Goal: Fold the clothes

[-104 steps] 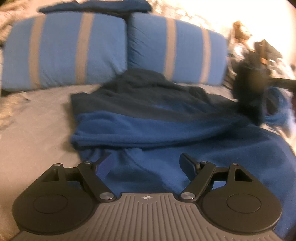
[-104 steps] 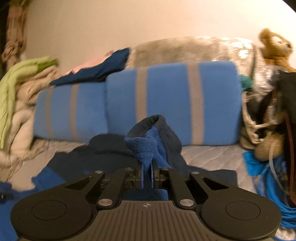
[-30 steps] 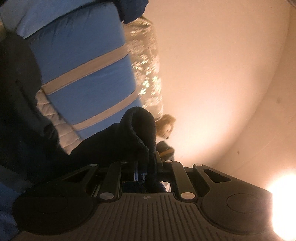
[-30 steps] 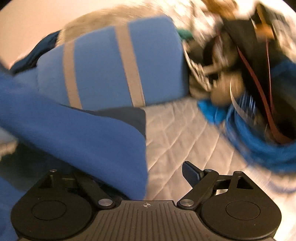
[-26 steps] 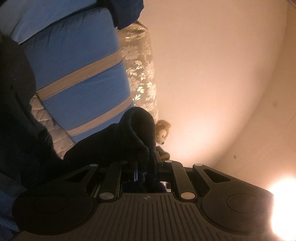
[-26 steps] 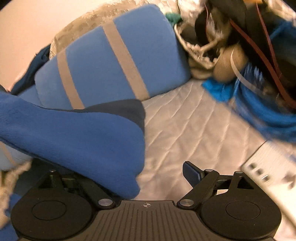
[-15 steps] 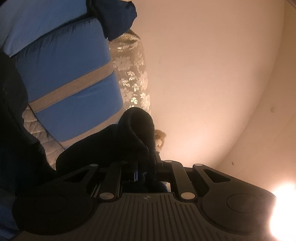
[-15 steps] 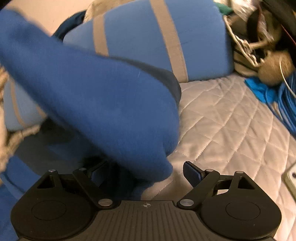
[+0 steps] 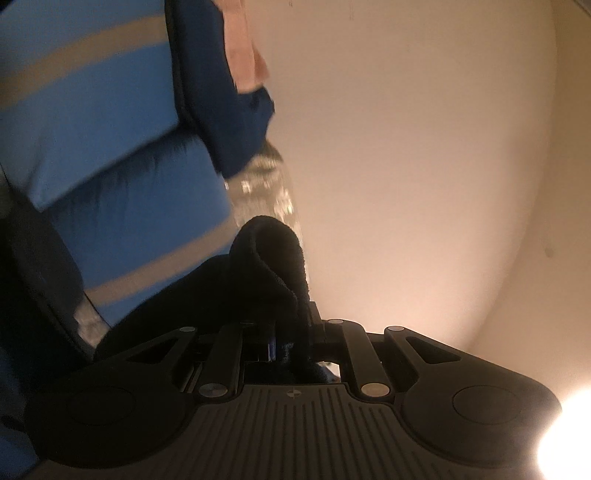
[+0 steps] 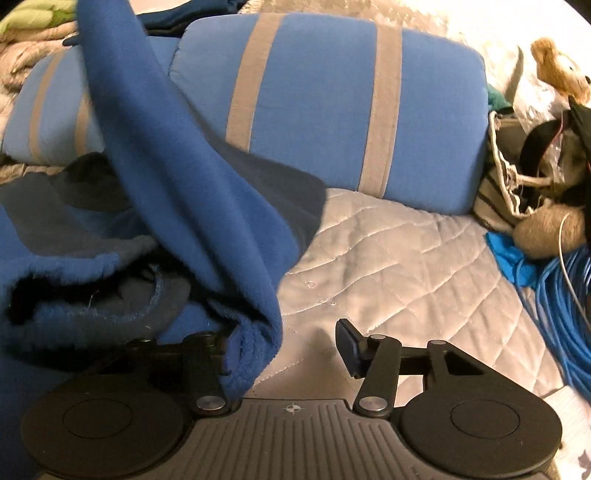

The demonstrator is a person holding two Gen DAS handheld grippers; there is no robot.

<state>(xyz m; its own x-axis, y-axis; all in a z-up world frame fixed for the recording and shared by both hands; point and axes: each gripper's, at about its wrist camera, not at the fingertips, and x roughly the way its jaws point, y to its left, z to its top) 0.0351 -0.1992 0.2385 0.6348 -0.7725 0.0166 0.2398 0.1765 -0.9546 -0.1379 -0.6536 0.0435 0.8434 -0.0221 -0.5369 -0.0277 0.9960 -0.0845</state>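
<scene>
A blue fleece garment point(image 10: 177, 162) with dark grey panels hangs stretched from the upper left down over my right gripper's left finger. The rest lies bunched on the quilted bed point(image 10: 399, 258). My right gripper point(image 10: 288, 343) is open, with the fleece edge draped between its jaws. My left gripper point(image 9: 291, 332) is shut on a dark fold of the garment point(image 9: 269, 266) and is lifted, tilted toward the wall point(image 9: 406, 147).
Two blue pillows with tan stripes point(image 10: 332, 103) lean at the head of the bed. A teddy bear point(image 10: 561, 70), bags and a coil of blue cable point(image 10: 557, 295) crowd the right side. Piled clothes point(image 10: 33, 22) sit at the far left.
My left gripper has risen and tilted further with the dark fold in it. The fleece has swung up and left across my right view, whose open gripper turned back toward the pillows.
</scene>
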